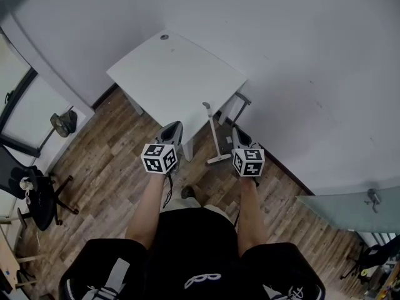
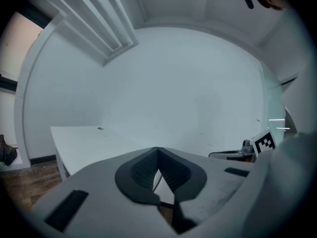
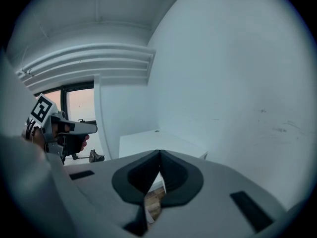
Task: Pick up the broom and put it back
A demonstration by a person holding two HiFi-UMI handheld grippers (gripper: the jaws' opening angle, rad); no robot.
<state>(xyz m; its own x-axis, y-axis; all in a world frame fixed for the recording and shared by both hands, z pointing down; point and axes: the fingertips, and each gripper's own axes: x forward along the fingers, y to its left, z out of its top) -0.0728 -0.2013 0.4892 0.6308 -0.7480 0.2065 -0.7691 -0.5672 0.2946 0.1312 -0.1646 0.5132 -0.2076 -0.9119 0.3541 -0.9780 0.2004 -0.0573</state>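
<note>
Now I have my left gripper [image 1: 170, 132] and right gripper [image 1: 240, 136] both clenched on nothing. Between them, the thin pale broom [image 1: 214, 139] stands upright beside the near corner of the square white table [image 1: 169, 74].

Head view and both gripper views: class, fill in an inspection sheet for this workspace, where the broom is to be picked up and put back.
Surface: wood-plank floor; white table in the corner.
Job's things: broom stands on end beside the table, unheld.
Clutter: black office chair at left; dark object by the wall.
Grippers: left gripper shut, empty; right gripper shut, empty.
Cables: thin dark cord hangs under the left gripper.
Surroundings: white walls; glass panel at right.
</note>
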